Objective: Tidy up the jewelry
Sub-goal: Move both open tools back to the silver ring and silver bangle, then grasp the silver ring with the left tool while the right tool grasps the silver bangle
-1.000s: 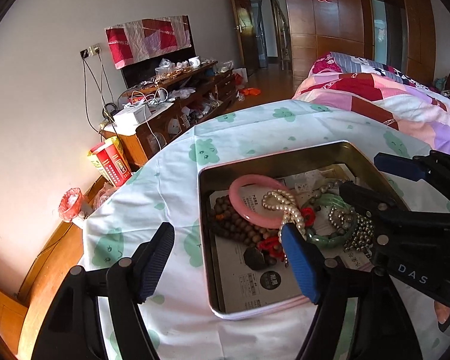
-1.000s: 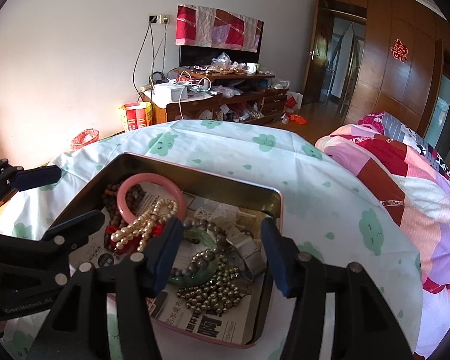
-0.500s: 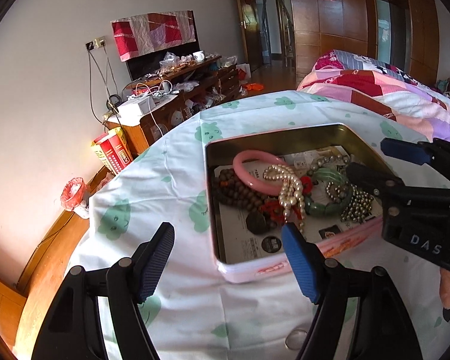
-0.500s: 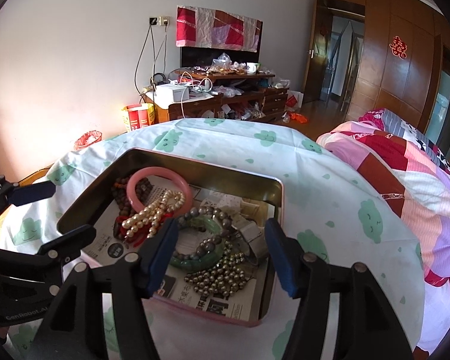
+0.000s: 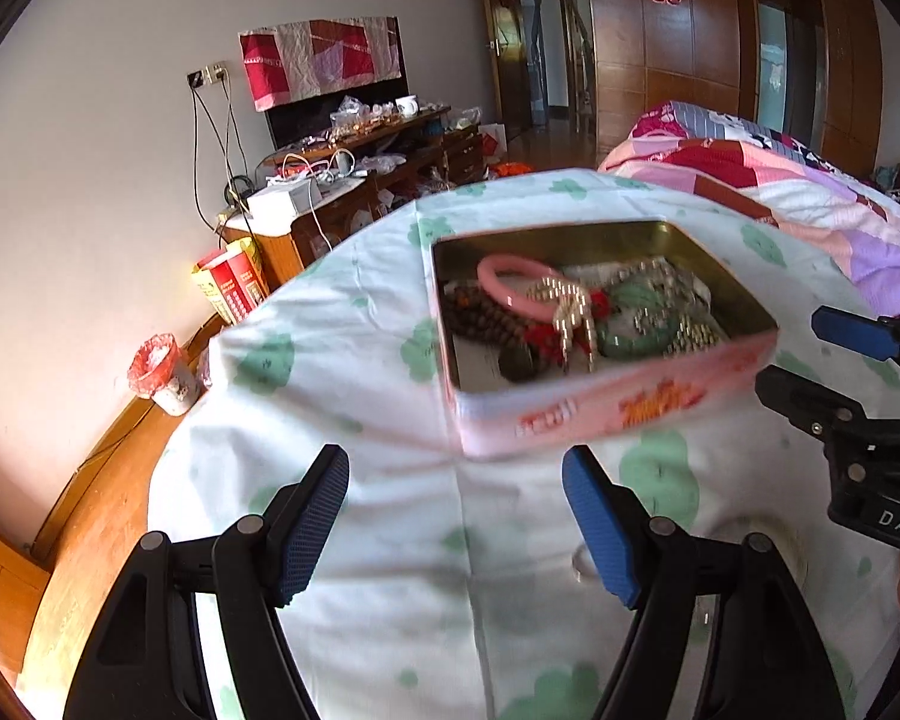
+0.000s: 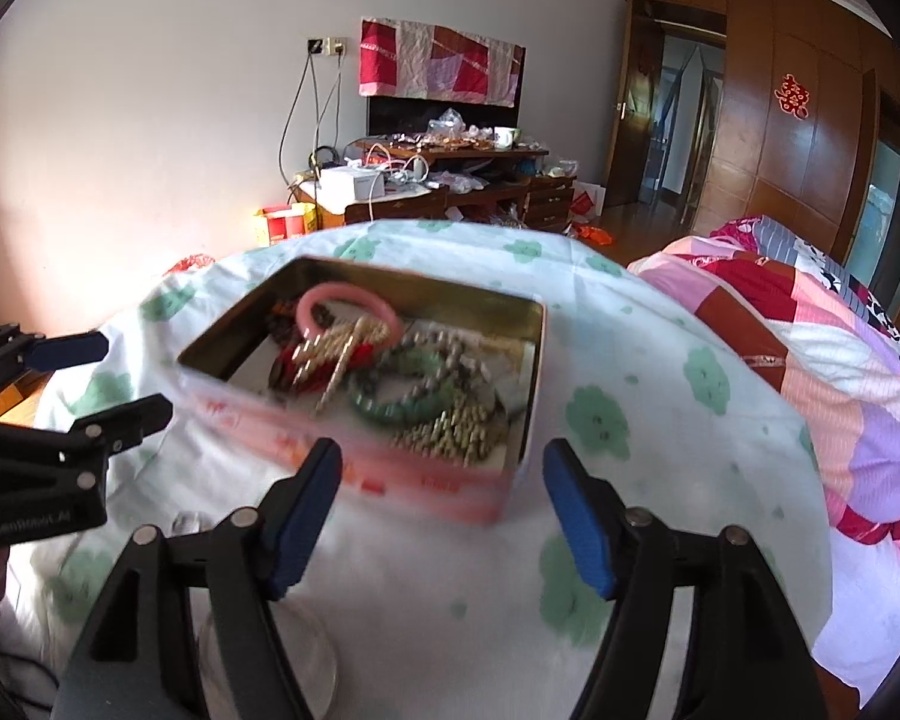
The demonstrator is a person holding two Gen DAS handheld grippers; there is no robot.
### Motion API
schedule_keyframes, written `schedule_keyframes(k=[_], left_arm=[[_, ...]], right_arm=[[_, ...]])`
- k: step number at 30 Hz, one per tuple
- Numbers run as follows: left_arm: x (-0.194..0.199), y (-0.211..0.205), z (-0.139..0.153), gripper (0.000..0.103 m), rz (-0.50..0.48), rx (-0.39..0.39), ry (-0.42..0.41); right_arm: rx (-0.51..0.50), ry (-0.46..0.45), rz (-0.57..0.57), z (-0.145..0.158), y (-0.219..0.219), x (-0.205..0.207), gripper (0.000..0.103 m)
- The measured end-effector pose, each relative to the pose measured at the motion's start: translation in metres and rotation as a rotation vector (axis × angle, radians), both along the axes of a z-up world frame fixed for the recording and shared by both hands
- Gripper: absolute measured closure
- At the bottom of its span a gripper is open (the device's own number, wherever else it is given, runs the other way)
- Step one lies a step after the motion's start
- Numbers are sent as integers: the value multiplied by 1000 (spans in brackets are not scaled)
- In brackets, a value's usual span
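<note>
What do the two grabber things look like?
Both the left gripper and the right gripper are black plastic frames with silver round bolts. Their fingers wear bumpy blue pads. White letters are printed on each gripper's side.

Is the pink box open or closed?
Open. The pink tin has no lid on it, so the pink bangle, pearl strand and green bracelet show inside.
</note>
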State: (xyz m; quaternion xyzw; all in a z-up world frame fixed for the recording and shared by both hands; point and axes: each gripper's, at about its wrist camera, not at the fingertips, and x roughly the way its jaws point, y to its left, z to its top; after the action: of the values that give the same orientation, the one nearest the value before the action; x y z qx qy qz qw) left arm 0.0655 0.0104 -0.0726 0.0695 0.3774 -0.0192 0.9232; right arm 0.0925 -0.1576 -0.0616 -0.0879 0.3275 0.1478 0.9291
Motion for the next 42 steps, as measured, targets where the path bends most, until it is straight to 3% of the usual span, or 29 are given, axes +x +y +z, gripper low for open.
schedule_keyframes(k=[11, 20, 36, 38, 39, 40, 42], left_arm=[[-20, 6, -11, 29, 35, -12, 52], [-25, 15, -14, 29, 89, -5, 65], [-26, 12, -22, 29, 77, -21, 91], [-26, 12, -22, 29, 74, -23, 86], [-27, 11, -21, 29, 71, -24, 82], [-28, 11, -20, 29, 68, -26, 80], [-28, 10, -19, 29, 61, -28, 73]], right_arm=[[9, 70, 39, -21, 2, -33, 25], [3, 90, 143, -28, 20, -58, 22], [-43, 168, 160, -48, 32, -55, 20], [-38, 169, 159, -48, 32, -55, 20], [-35, 171, 156, -47, 30, -54, 23], [-25, 176, 151, -48, 28, -53, 33], [-13, 182, 140, -49, 24, -51, 34]])
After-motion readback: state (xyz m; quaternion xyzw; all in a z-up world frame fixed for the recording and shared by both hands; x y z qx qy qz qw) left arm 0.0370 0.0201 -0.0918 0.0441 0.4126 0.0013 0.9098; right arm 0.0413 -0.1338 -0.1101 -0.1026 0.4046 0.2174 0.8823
